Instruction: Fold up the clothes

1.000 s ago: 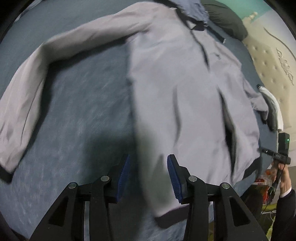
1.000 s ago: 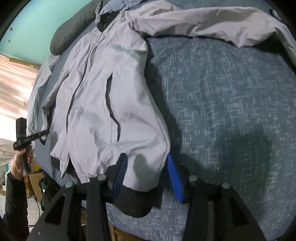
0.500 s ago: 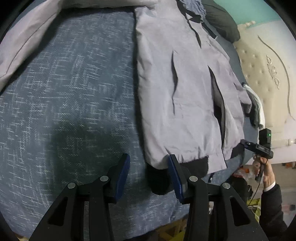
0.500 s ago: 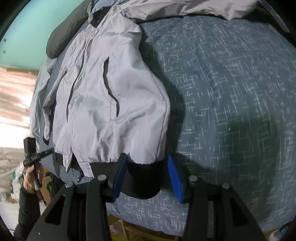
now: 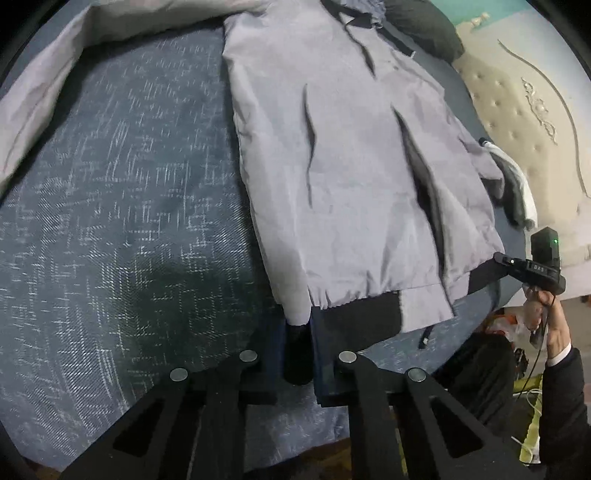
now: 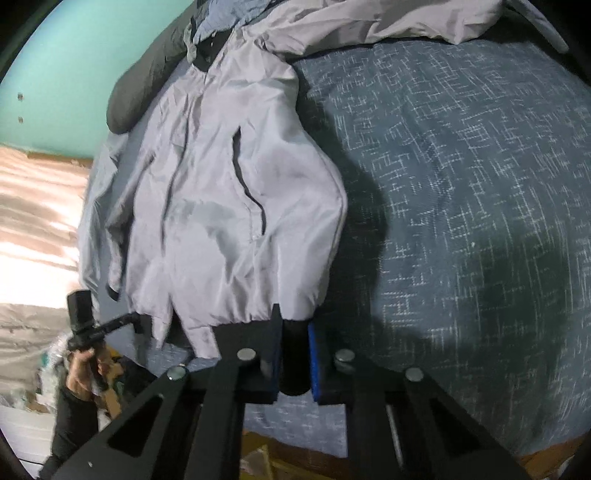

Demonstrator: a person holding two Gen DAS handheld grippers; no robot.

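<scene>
A grey jacket (image 5: 351, 166) (image 6: 229, 221) lies spread front up on a blue patterned bedspread (image 5: 129, 221), its black hem band (image 5: 354, 321) towards me. My left gripper (image 5: 298, 354) has its jaws closing, and the pads press on one black hem corner. At the other hem corner, my right gripper (image 6: 294, 354) is closing too, blue pads pinching the black band (image 6: 293, 358). Each view shows the other gripper at the far hem corner, the right one (image 5: 491, 264) and the left one (image 6: 135, 317), held in a hand.
One sleeve (image 5: 55, 74) stretches away over the bedspread. A dark pillow (image 5: 424, 33) (image 6: 140, 92) lies beyond the collar. A cream tufted headboard (image 5: 535, 129) and a small white and dark garment (image 5: 517, 192) are at the right. The bed's edge runs just below both grippers.
Both grippers slid down to the jacket's hem and closed on its black band. A second ago their jaws stood apart over the lower jacket.
</scene>
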